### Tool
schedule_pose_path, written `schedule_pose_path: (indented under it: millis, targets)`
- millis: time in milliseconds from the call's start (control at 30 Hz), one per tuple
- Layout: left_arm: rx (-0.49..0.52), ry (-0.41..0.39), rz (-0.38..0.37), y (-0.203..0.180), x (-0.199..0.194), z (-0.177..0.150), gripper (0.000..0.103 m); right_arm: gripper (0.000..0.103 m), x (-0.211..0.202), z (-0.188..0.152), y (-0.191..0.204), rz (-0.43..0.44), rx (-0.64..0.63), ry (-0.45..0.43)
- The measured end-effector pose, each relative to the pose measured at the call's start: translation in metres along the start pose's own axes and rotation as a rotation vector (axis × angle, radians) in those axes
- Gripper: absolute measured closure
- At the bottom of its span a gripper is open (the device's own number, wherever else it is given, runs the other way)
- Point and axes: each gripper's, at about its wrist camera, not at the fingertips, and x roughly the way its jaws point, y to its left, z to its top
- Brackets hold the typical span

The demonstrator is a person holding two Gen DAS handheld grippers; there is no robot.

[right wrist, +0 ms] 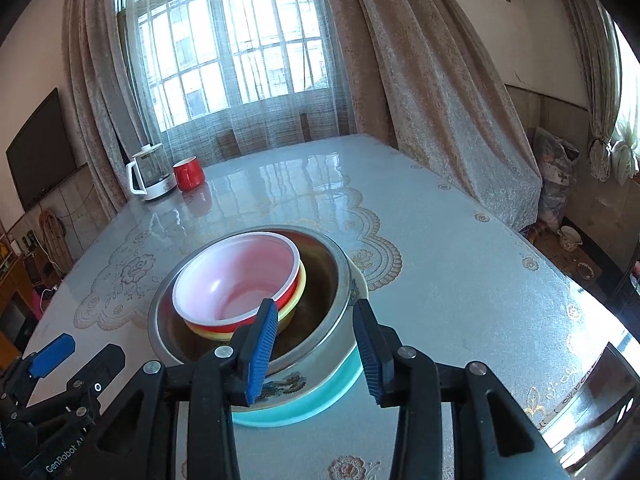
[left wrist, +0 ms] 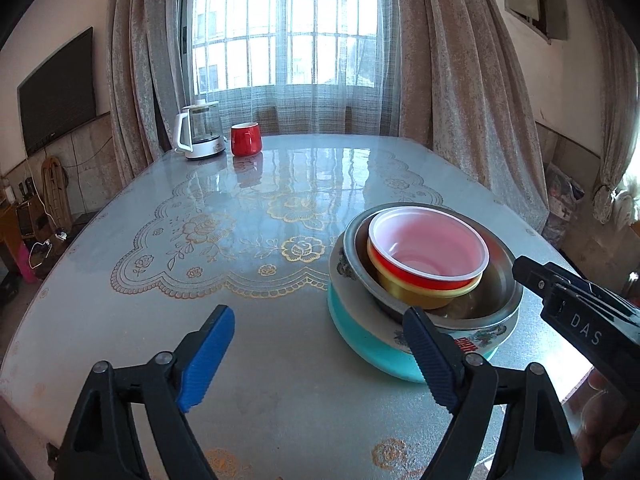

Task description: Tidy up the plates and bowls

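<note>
Right wrist view: dishes sit stacked on the table [right wrist: 460,280]: red bowl [right wrist: 240,276] in yellow bowl [right wrist: 294,304], inside steel bowl [right wrist: 332,280], atop patterned plate [right wrist: 286,384] & teal plate [right wrist: 316,404]. Right gripper [right wrist: 316,352], jaws apart, hovers at stack's near rim. Left gripper [left wrist: 316,360], also apart, empty, just left of stack. Kettle [left wrist: 199,130] & red mug [left wrist: 246,139] well beyond stack.
</note>
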Motion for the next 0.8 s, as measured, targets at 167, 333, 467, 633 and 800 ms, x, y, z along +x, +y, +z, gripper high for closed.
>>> schedule_pose_path:
  millis: [167, 333, 467, 633, 800]
  targets:
    - [-0.012, -0.010, 0.009, 0.000, -0.003, 0.001, 0.001, 0.063, 0.002, -0.003, 0.005, 0.008, -0.018, 0.012]
    - [-0.023, -0.004, 0.009, 0.000, -0.002, 0.001, 0.001, 0.063, 0.001, -0.005, 0.007, 0.004, -0.030, 0.006]
    - [-0.012, -0.014, 0.018, -0.002, -0.004, -0.001, 0.000, 0.063, 0.001, -0.005, 0.009, 0.003, -0.031, 0.003]
    - [-0.009, -0.042, 0.018, -0.007, -0.010, -0.002, 0.000, 0.063, 0.001, -0.006, 0.009, 0.006, -0.028, 0.006]
    - [-0.042, -0.041, 0.040, -0.004, -0.011, -0.001, 0.000, 0.063, 0.000, -0.007, 0.009, 0.006, -0.031, 0.002]
